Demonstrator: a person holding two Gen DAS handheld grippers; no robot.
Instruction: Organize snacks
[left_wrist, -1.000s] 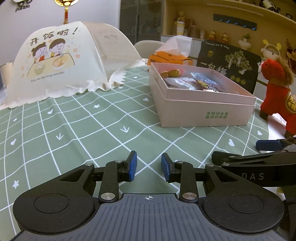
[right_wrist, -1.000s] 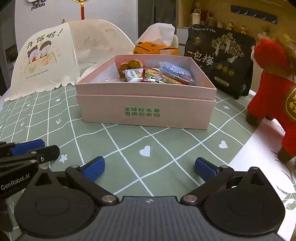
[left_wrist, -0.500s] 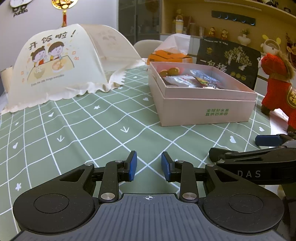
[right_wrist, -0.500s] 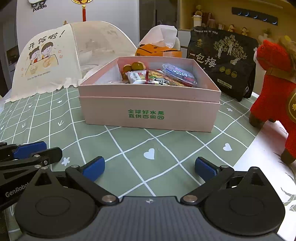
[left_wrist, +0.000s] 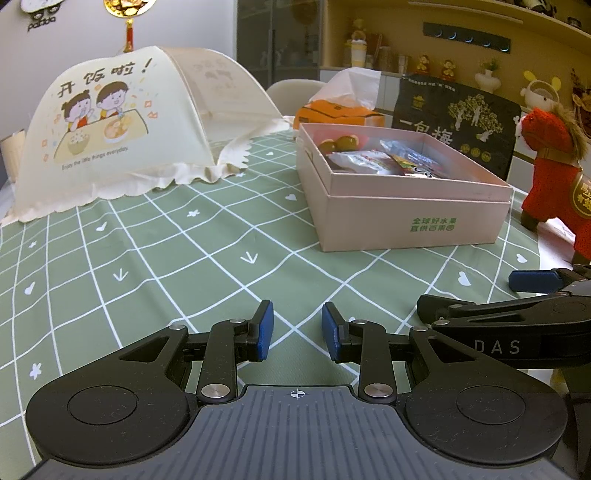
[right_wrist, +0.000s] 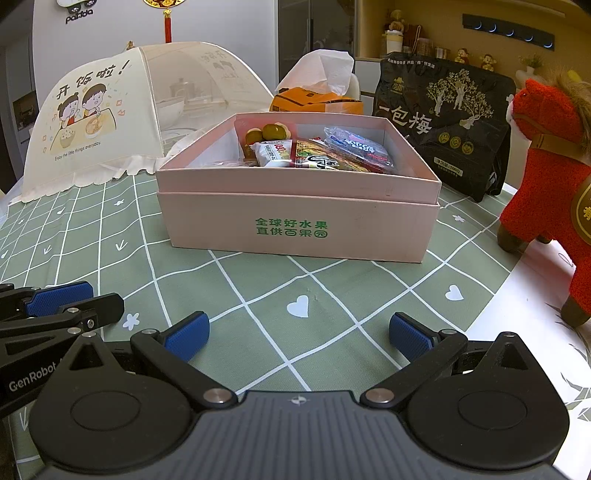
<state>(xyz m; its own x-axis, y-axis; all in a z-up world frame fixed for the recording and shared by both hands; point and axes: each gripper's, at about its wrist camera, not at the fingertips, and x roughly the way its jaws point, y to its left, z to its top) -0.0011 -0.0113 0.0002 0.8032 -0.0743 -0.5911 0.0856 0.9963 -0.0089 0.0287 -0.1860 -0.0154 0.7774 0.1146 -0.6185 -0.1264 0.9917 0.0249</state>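
Note:
A pink box (right_wrist: 295, 225) stands on the green checked tablecloth and holds several wrapped snacks (right_wrist: 317, 153); it also shows in the left wrist view (left_wrist: 406, 218) with the snacks (left_wrist: 384, 160) inside. My left gripper (left_wrist: 297, 330) hovers low over the cloth, well short of the box, with a narrow gap between its blue pads and nothing in it. My right gripper (right_wrist: 299, 334) is wide open and empty, in front of the box. Each gripper shows at the edge of the other's view.
A cream mesh food cover (left_wrist: 122, 122) stands at the back left. An orange tissue box (right_wrist: 317, 99) and a black snack bag (right_wrist: 447, 118) stand behind the pink box. A red plush horse (right_wrist: 550, 184) stands at the right, near the tablecloth's edge.
Both grippers have risen and drawn back a little, so more of the box's inside shows. The jaws have not changed.

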